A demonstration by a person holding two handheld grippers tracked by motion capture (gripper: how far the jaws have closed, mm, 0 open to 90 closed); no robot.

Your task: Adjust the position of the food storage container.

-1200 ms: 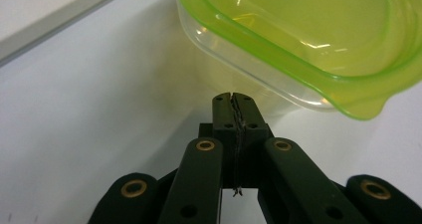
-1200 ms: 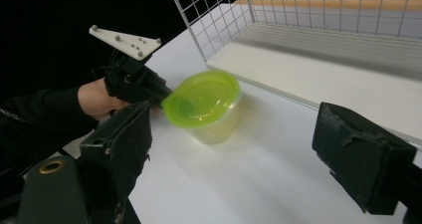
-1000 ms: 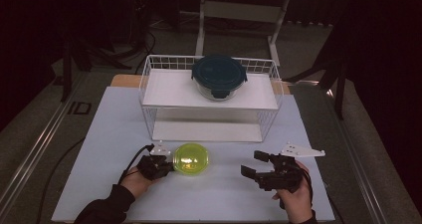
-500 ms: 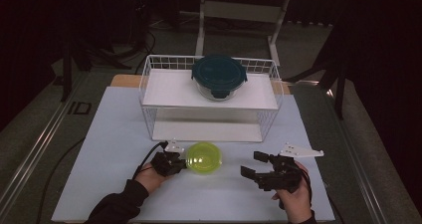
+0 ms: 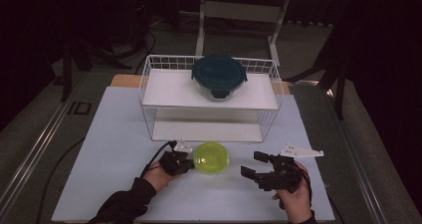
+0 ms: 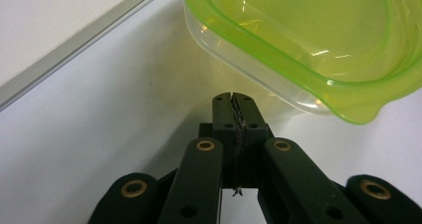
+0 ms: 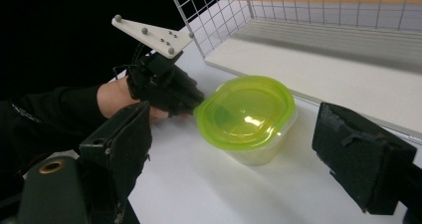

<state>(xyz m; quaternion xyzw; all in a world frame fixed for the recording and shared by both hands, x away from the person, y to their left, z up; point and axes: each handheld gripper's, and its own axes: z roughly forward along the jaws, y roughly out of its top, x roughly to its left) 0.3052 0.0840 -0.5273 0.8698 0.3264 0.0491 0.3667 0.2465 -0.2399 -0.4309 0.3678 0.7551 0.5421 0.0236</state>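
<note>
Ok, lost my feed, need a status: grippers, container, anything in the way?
Left gripper shut, tips against green-lidded container. Right gripper open, off to its side. Container on mat before wire rack. Nothing between right gripper and container.

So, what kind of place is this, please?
Probably a lab or recording setup, not a home kitchen: a white table in a dark room, a white wire rack, and hand-held grippers, left and right, working around a green-lidded container.
</note>
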